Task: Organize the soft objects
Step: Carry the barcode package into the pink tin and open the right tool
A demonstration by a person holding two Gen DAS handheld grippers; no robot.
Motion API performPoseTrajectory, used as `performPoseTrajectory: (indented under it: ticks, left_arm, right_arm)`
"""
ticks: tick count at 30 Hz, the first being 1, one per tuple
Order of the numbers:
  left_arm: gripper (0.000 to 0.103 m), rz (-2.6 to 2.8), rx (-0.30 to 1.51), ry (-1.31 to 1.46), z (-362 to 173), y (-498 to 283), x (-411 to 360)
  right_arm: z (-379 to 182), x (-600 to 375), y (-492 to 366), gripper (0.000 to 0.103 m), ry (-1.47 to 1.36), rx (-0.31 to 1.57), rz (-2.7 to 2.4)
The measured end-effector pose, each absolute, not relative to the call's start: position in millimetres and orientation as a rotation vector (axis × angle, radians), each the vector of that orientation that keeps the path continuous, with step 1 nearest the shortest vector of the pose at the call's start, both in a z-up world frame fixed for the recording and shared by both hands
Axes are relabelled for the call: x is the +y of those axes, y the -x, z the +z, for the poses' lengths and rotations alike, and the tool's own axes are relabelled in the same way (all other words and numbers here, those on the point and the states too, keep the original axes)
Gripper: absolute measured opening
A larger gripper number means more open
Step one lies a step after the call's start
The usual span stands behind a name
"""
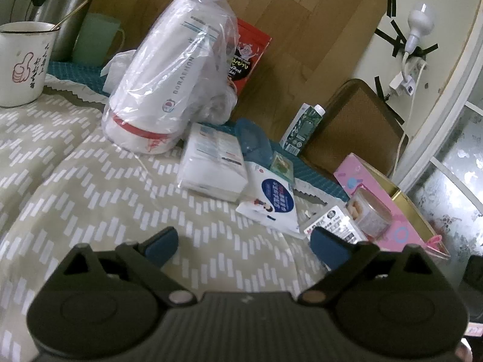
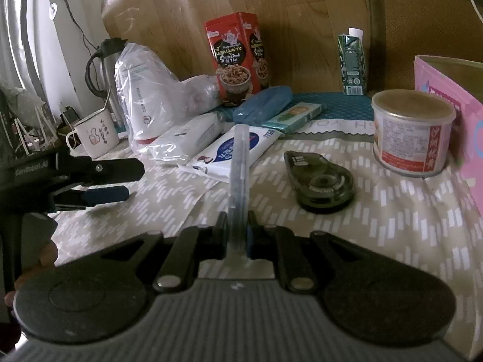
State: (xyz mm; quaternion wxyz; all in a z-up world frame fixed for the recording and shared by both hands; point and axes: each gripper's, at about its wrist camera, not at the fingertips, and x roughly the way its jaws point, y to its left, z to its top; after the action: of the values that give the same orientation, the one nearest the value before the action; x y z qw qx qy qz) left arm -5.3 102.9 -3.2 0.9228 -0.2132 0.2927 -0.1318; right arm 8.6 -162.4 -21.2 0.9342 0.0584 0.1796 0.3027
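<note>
left tongs (image 1: pixel 241 249) spread wide, blue pads (image 1: pixel 161 246) well apart, nothing between them, hovering over the patterned cloth (image 1: pixel 90 187) on the bench. just ahead of them and a little to the right, a white wipes pack with a blue oval label (image 1: pixel 273 203), lying flat; touching it on its far left side, a clear-wrapped white tissue pack (image 1: pixel 212 163). farther ahead and left, a tall white roll in a crinkled plastic bag (image 1: pixel 169 81), leaning, with a red snack tin (image 1: pixel 250 57) behind it. far left of the tongs, an enamel mug with a thumbs-up drawing (image 1: pixel 22 63). ahead beyond the tissue pack, a blue pouch (image 1: pixel 252 140) and a small green box (image 1: pixel 282 166) on teal matting; a green drink carton (image 1: pixel 302 129) upright behind. to the right, a round can (image 1: pixel 369 211) beside a pink box (image 1: pixel 401 229).

right tongs (image 2: pixel 237 235) closed tight on a clear, flat plastic piece (image 2: pixel 238 169) standing on edge and reaching forward toward the wipes pack (image 2: pixel 234 152); what the piece is cannot be told. right of it, a dark tape dispenser (image 2: pixel 321 181) flat on the cloth, and farther right the round can (image 2: pixel 412 132) against the pink box (image 2: pixel 452 105). left of these tongs, the other tongs (image 2: pixel 102 181) seen side-on, held by a hand (image 2: pixel 45 256) at the lower left edge.
</note>
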Motion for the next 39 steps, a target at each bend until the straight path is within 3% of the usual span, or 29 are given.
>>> performPoseTrajectory:
  ticks: [16,25,27,29,39]
  left_arm:
    - [0.098,-0.378,0.64,0.53,-4.1,9.3,100.1]
    - [0.099,-0.592,0.731,0.62,5.7,-5.1,48.5]
    - [0.095,-0.599,0.748,0.59,8.2,-9.7,33.2]
    - [0.079,-0.631,0.765,0.566,11.3,-14.2,16.5]
    - [0.079,-0.847,0.704,0.358,70.3,-41.5,-105.4]
  right_arm:
    - [-22.8,-164.7,-4.1,0.014,-0.126,0.383,0.646]
    - [-27.6,-174.7,9.2,0.014,-0.178,0.394,0.703]
    - [-27.9,-177.8,13.7,0.014,-0.186,0.381,0.715]
    - [-27.9,-182.6,18.4,0.014,-0.192,0.358,0.715]
    - [-6.7,-260.7,41.8,0.014,-0.214,0.13,0.491]
